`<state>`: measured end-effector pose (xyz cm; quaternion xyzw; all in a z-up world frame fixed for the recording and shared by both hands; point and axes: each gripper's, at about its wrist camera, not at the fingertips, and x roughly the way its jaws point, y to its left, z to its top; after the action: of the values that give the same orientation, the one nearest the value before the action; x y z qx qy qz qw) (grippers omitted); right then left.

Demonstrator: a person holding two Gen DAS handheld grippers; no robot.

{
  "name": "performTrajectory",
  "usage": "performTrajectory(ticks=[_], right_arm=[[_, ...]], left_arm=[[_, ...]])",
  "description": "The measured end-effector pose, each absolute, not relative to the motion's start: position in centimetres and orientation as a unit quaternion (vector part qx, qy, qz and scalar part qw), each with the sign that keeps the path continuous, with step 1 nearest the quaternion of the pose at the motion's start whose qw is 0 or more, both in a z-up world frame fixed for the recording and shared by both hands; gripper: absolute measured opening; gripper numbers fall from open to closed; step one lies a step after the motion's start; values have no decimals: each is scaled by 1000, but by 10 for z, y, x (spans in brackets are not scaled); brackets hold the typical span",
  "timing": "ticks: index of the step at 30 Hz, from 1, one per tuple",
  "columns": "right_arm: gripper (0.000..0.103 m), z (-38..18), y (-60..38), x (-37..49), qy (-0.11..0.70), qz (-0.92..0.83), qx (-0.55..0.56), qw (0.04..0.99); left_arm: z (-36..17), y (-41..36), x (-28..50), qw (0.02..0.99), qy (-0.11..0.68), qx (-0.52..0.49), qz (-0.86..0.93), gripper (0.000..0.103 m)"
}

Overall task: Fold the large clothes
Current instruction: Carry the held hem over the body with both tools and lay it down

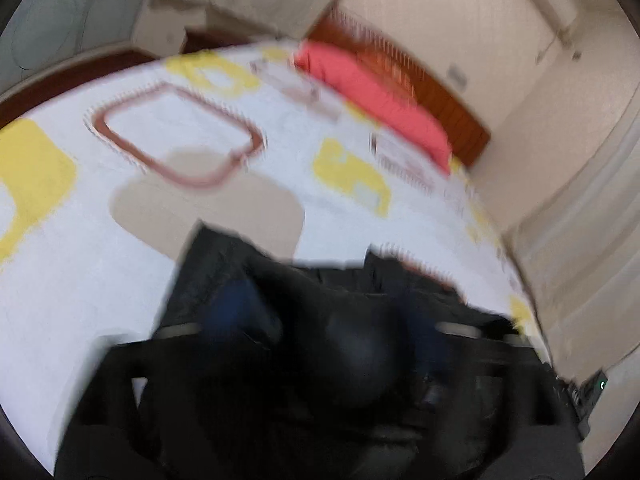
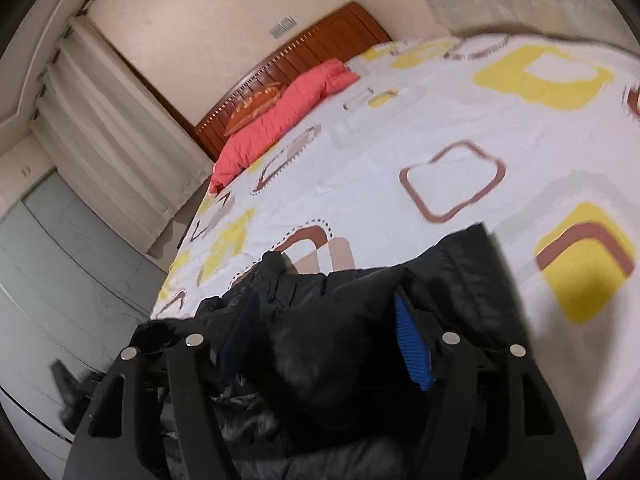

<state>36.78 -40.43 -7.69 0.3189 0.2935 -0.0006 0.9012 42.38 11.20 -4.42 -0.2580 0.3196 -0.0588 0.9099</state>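
Note:
A black padded jacket (image 1: 248, 276) lies on a bed with a white sheet patterned in yellow and brown (image 1: 192, 128). In the blurred left wrist view my left gripper (image 1: 332, 320) is shut on a bunched fold of the jacket between its blue pads. In the right wrist view the jacket (image 2: 460, 276) spreads over the sheet (image 2: 400, 120), and my right gripper (image 2: 328, 336) is shut on a thick black fold of it; one blue pad (image 2: 412, 352) shows at the right side of the fold.
A red pillow (image 1: 372, 92) lies against the wooden headboard (image 2: 320, 44). White curtains (image 2: 108, 136) hang beside the bed. A pale wardrobe (image 2: 48, 264) stands at the left, with dark objects on the floor (image 2: 72, 396).

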Motion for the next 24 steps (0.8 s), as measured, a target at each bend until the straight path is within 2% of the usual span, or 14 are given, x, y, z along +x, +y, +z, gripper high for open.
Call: performTrajectory(ticks=[2,6,12,18,24], right_arm=[[69,-71,-404,363,279,-11,304,911],[69,-65,-407,360,271,-23,312,910],[68,-73,-362,371,315,-18,224,922],[68,-59,-347,346,248,-9,209,946],[68,-78,-334,382,311,-26,156,937]], left_arm=[[-33,115,418,920,299,-246,-64,90],[-32,110,414,921,317,-220,-60,90],[-52,72,412,920,357,-142,-73,90],[-57,37,410,926,353,-87,-100,90],[-68,37,436,916,379,-104,-79,90]])
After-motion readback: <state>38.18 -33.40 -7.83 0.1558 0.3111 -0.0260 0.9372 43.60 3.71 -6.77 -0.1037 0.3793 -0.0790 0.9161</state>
